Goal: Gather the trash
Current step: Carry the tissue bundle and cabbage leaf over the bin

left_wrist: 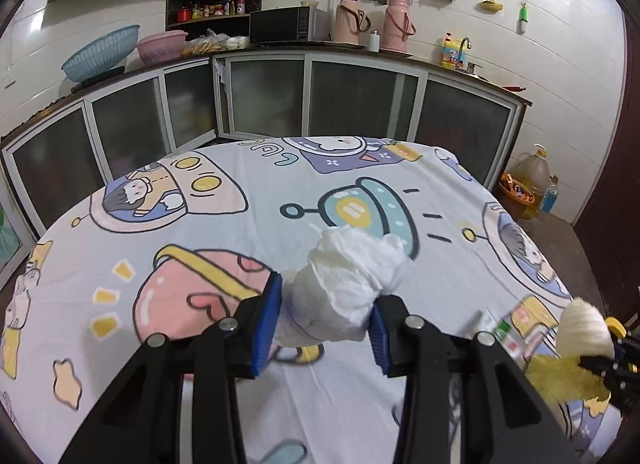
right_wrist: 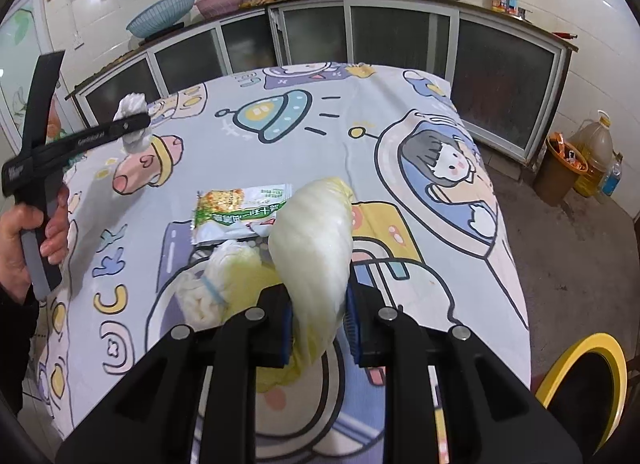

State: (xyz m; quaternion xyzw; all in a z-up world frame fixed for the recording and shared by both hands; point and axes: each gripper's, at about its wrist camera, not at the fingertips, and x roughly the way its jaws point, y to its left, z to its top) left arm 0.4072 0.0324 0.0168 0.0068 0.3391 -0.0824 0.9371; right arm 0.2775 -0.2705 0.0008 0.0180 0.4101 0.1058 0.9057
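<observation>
We hold two pieces of kitchen trash above the desk [left_wrist: 224, 404], which is draped in a cartoon-print cloth [right_wrist: 420, 112]. The left hand-held gripper [left_wrist: 326, 322] is clenched on a crumpled white paper towel [left_wrist: 348, 284], its blue pads [left_wrist: 267, 324] pressing the wad from both sides; seen from the right wrist, the towel hangs clear of the cloth at the far left, with the holder's hand [right_wrist: 24, 248] wrapped around the handle. The right hand-held gripper [right_wrist: 318, 322] is grasping a pale cabbage leaf [right_wrist: 316, 252], the leaf standing up between the pads and curling forward over them.

On the cloth just beyond that leaf lies a flat green-and-white food wrapper [right_wrist: 240, 212], and beside the gripper's left finger sits a second pale cabbage piece [right_wrist: 218, 284], which seems to be bound by a thin blue band, though the view is soft there. Yellowish leaf scraps [right_wrist: 276, 368] lie under the gripper.

On the floor to the right of the desk, against the counter, stands an orange bin [right_wrist: 560, 172] holding wrappers, next to a large oil jug [right_wrist: 596, 152]. A yellow-rimmed chair [right_wrist: 592, 384] sits at the desk's near right corner.
</observation>
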